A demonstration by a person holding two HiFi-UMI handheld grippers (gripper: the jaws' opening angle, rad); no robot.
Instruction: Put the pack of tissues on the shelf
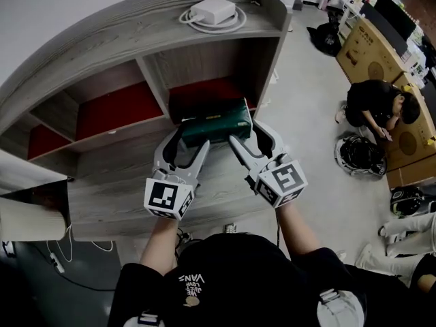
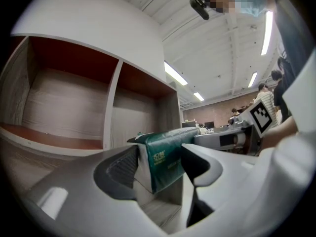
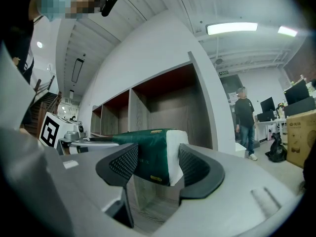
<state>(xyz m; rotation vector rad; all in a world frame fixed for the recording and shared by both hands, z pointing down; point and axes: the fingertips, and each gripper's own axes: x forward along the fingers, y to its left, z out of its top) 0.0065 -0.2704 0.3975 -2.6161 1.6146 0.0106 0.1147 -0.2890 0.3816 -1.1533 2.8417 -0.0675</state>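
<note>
A dark green pack of tissues is held level between both grippers in front of the grey wood shelf unit, at the mouth of its rightmost red-backed compartment. My left gripper is shut on the pack's left end. My right gripper is shut on its right end, where white tissue shows. Each gripper's camera sees the other gripper at the far end of the pack.
A white power adapter with coiled cable lies on the shelf top. Other red-backed compartments lie to the left. A person crouches on the floor at right beside cardboard boxes and a dark bag.
</note>
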